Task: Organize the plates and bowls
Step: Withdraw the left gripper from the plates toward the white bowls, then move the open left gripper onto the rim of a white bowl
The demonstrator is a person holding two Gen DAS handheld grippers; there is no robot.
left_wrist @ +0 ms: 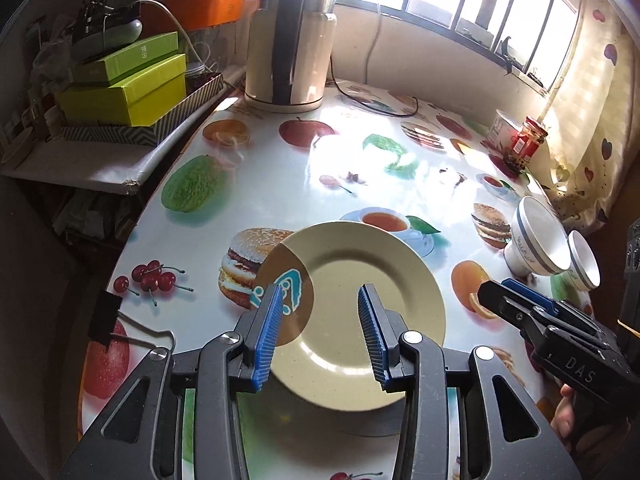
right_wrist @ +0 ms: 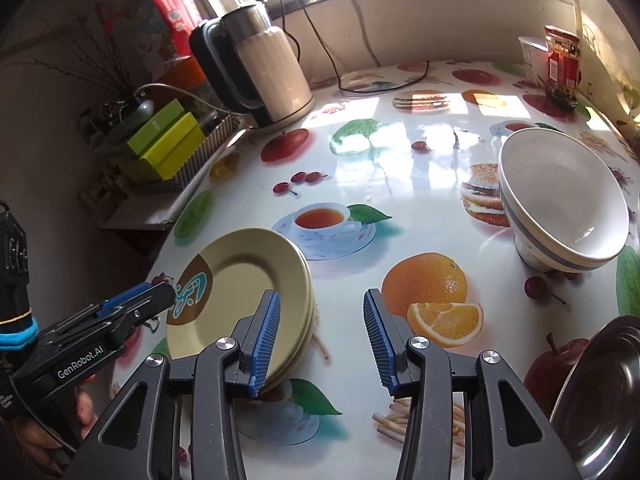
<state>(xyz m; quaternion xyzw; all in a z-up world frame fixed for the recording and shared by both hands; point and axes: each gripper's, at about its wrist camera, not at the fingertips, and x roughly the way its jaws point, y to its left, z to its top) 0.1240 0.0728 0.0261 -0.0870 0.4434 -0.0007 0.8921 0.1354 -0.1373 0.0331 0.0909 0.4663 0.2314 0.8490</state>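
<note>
A stack of cream plates point(left_wrist: 360, 280) with a brown and blue patch lies near the front of the fruit-print table point(left_wrist: 280, 184). My left gripper point(left_wrist: 320, 290) hovers over the top plate, open, with nothing between its pads. In the right wrist view the plate stack point(right_wrist: 248, 280) lies at the left. My right gripper point(right_wrist: 322, 294) stands open beside the stack's right edge, with bare table between its fingers. Two white bowls point(right_wrist: 560, 200) with a grey-blue band lean together at the right, also seen as bowls point(left_wrist: 536, 240) in the left wrist view.
A cream kettle point(right_wrist: 272, 72) with its cord stands at the back of the table. Green boxes point(left_wrist: 128, 80) sit on a side shelf past the table's left edge. A red-labelled jar point(right_wrist: 562, 68) and a tub stand at the back right. A steel dish point(right_wrist: 600, 400) lies front right.
</note>
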